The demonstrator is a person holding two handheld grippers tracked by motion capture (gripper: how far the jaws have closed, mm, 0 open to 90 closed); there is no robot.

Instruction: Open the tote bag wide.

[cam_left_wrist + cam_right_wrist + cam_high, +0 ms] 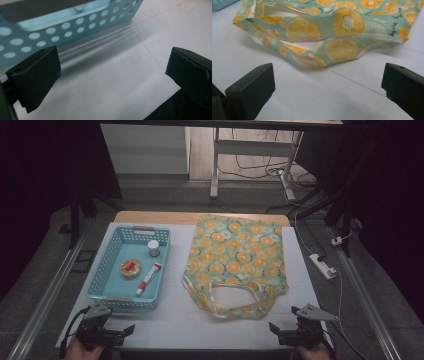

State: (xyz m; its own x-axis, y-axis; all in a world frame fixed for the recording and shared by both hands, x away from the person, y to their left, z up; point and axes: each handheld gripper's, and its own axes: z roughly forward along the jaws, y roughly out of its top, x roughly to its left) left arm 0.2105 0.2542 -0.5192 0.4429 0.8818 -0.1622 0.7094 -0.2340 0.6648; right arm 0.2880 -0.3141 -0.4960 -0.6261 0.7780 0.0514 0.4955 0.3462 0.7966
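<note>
Bare counter (175, 320) is seen between the left tool (131, 329) and right tool (272, 326) — both held low at its near edge, jaws spread wide, nothing gripped. The basket (75, 27) stands just ahead of the left tool; the bag (332, 32) lies ahead of the right.

No legible text found, small dark script on bag (352, 22) print (too blurred to read), tube (149, 278) label unreadable
</note>
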